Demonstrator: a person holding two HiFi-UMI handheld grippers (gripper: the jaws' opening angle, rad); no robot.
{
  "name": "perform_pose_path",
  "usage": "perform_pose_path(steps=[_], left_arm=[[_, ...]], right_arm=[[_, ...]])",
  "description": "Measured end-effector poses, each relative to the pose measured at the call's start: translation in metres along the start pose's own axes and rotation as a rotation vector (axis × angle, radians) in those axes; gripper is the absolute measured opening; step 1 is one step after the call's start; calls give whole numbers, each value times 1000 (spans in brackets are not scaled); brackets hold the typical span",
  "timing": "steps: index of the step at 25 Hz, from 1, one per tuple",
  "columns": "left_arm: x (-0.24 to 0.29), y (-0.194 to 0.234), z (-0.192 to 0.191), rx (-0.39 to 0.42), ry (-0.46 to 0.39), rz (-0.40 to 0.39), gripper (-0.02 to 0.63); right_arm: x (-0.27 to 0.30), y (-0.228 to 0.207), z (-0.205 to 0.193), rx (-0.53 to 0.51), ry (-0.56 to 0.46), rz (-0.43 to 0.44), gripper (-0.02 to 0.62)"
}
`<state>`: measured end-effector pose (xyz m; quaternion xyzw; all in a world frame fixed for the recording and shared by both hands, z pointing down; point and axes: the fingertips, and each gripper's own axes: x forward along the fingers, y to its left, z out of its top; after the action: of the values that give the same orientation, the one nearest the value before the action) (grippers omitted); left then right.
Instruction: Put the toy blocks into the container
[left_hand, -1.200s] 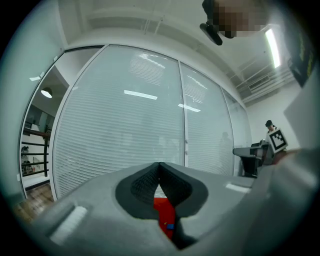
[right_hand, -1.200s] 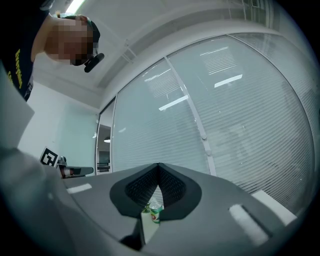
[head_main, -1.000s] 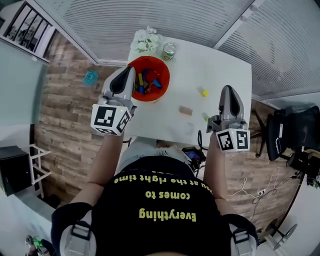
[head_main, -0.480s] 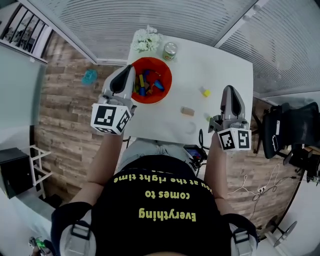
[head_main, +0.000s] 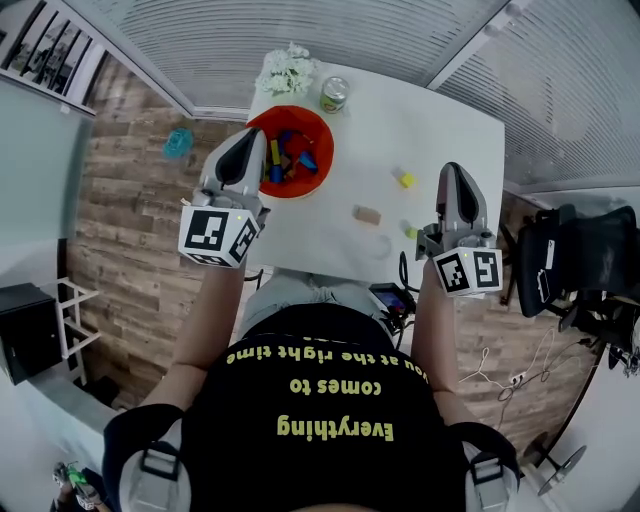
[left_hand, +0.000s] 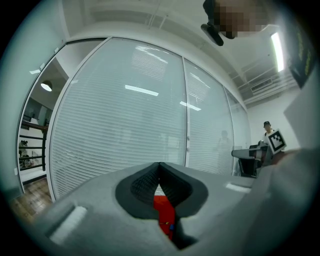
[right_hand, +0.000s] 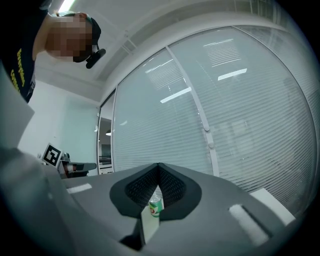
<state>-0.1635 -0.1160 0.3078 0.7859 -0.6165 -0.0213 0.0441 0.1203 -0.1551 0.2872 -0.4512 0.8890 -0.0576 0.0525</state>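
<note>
Left gripper (head_main: 250, 140) and right gripper (head_main: 451, 172) are pressed together, empty. Recommend spreading right jaws first, then taking the block (head_main: 406, 180) at its nine o'clock squarely.

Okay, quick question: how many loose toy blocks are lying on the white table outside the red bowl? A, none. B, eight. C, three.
C: a yellow block, a tan block and a small yellow-green block lie on the white table, apart from the red bowl.
</note>
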Motion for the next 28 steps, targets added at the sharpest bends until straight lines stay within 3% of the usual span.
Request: perform_pose_path(steps=[14,21,28], left_arm=[[-2,1,-18,-3,14,25,-3],[-5,-2,-31,-17,29,25,-3],[-10,-7,-42,-21,47,26,-3]], right_arm=[[1,-3,-49,41,111,60,6],[0,4,-69,6,164,103,6],[0,22,-117,0,303,220,7]])
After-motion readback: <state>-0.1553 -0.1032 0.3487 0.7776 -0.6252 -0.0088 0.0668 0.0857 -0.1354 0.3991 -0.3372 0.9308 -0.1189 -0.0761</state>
